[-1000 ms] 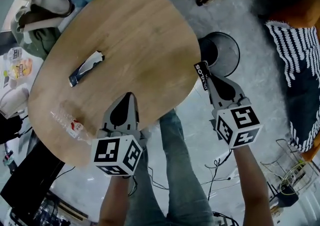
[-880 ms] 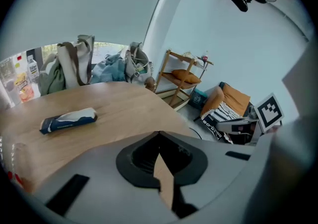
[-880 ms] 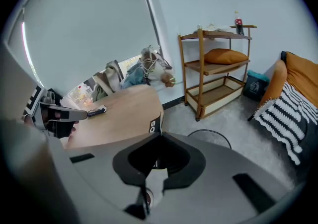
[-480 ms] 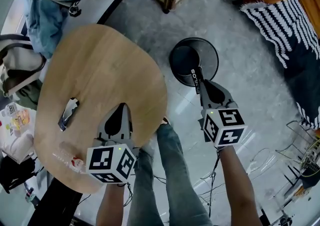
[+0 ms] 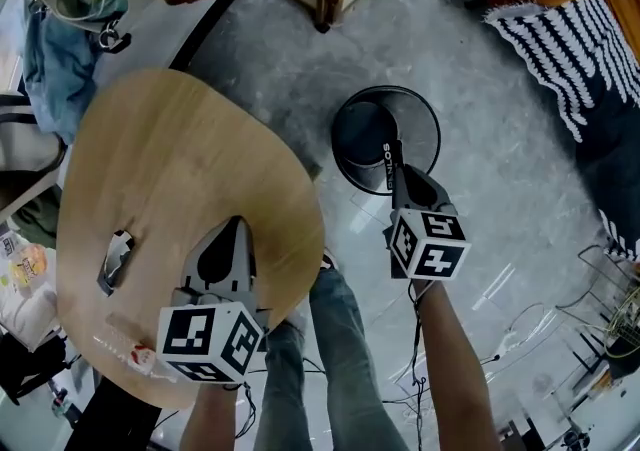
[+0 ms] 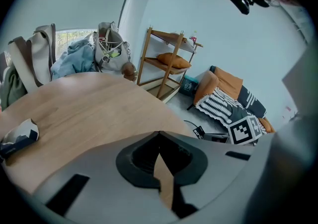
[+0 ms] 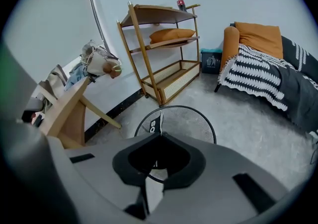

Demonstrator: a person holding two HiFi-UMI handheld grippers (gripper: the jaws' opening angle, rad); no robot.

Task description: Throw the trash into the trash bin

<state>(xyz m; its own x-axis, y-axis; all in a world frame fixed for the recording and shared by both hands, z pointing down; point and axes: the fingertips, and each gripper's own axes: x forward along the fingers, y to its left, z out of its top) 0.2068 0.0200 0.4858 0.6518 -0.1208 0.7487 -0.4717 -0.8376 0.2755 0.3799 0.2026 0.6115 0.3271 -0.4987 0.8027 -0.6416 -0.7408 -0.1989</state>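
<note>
A black mesh trash bin [image 5: 372,129] stands on the floor to the right of the wooden table [image 5: 190,169]. My right gripper [image 5: 397,171] is over the bin's near rim, shut on a flat black packet with white lettering [image 5: 388,165]. The right gripper view shows the packet [image 7: 155,124] sticking up from the jaw tips, with the bin [image 7: 186,121] right behind it. My left gripper [image 5: 238,227] hovers over the table's near edge, shut and holding nothing. A crumpled dark wrapper [image 5: 115,261] and a clear plastic bottle [image 5: 125,344] lie on the table to its left.
A wooden shelf rack [image 7: 159,44] stands beyond the bin. A sofa with an orange cushion and a striped blanket [image 7: 263,69] is at the right. Bags and clothes [image 5: 70,9] pile up past the table's far side. Cables lie on the floor by the person's legs [image 5: 340,359].
My right gripper has come down with the black packet from the table's edge to over the bin's rim. The left gripper has shifted along the table's near edge.
</note>
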